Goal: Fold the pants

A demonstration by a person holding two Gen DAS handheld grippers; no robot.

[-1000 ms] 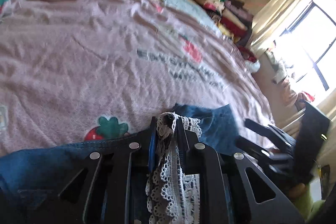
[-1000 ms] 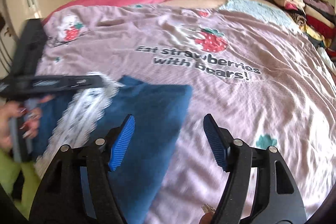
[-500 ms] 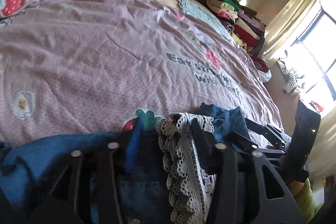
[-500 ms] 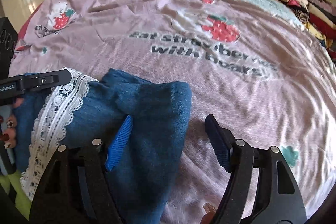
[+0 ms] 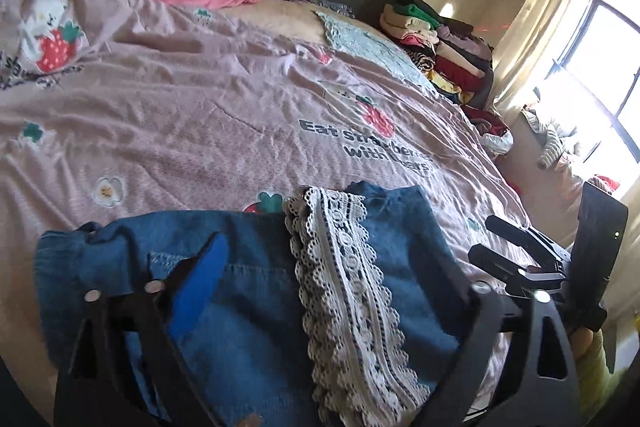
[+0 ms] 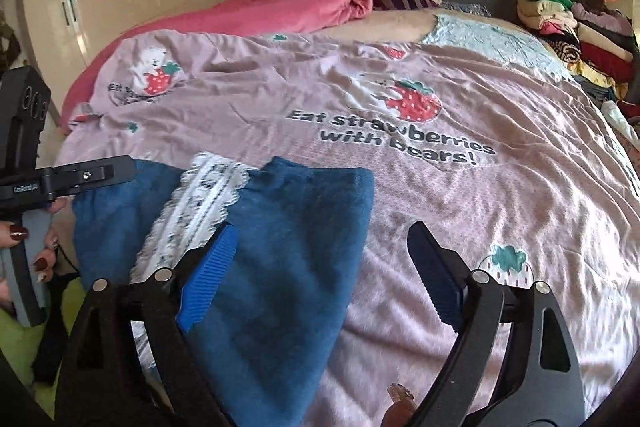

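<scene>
At the bed's [image 6: 520,131] near edge the folded denim pants [image 5: 256,291] lie flat, lace trim [image 5: 344,287] on top. Left tool [image 5: 340,291], which pinched the lace a second ago, is opening above the fabric, gripping nothing. Right tool [image 6: 320,267] is opening too, empty, over the pants' right edge. Fold looks released; likely done or ready for smoothing.

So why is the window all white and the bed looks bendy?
Left wrist view: sunlight overexposes the window, washing it out. Both views: the fisheye lens curves the pink strawberry-print bedspread and darkens the corners. The blue denim pants with lace trim stay fairly sharp.
</scene>
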